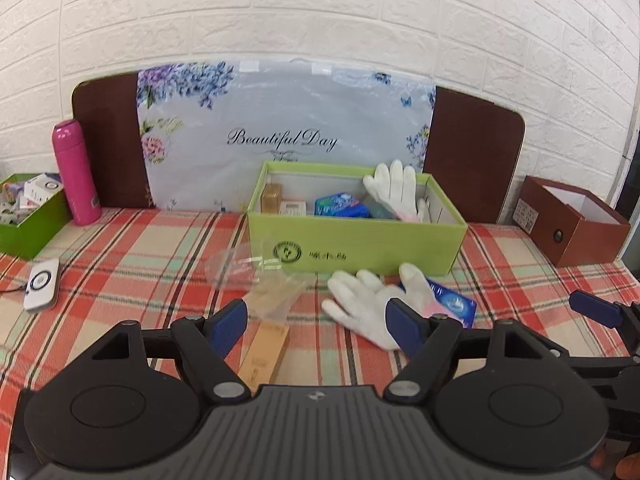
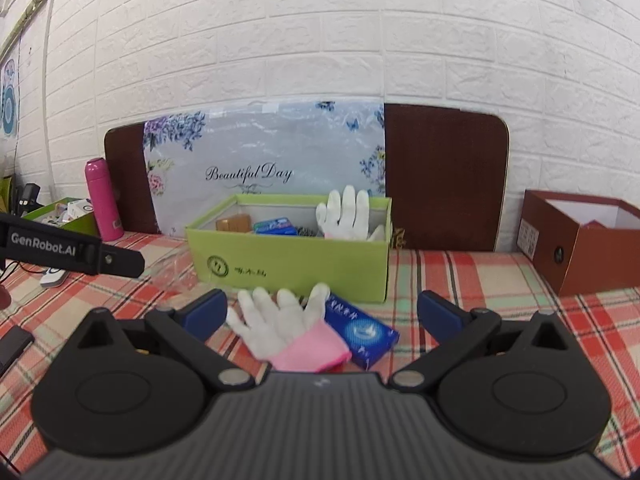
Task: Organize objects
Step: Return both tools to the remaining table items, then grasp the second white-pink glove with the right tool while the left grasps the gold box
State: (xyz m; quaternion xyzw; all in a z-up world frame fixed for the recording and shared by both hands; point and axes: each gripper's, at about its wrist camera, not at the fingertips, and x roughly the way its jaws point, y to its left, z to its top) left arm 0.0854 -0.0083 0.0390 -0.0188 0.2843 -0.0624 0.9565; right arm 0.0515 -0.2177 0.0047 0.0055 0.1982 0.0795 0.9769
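Observation:
A green open box stands on the plaid tablecloth and holds a white glove, a blue packet and small boxes. A second white glove with a pink cuff lies flat in front of it, partly over a blue packet. A tan box and a clear plastic piece lie to the glove's left. My left gripper is open and empty above the tan box and glove. My right gripper is open and empty around the glove.
A brown open box stands at the right. A pink bottle, a second green box of items and a white device are at the left. A floral board leans on the brick wall.

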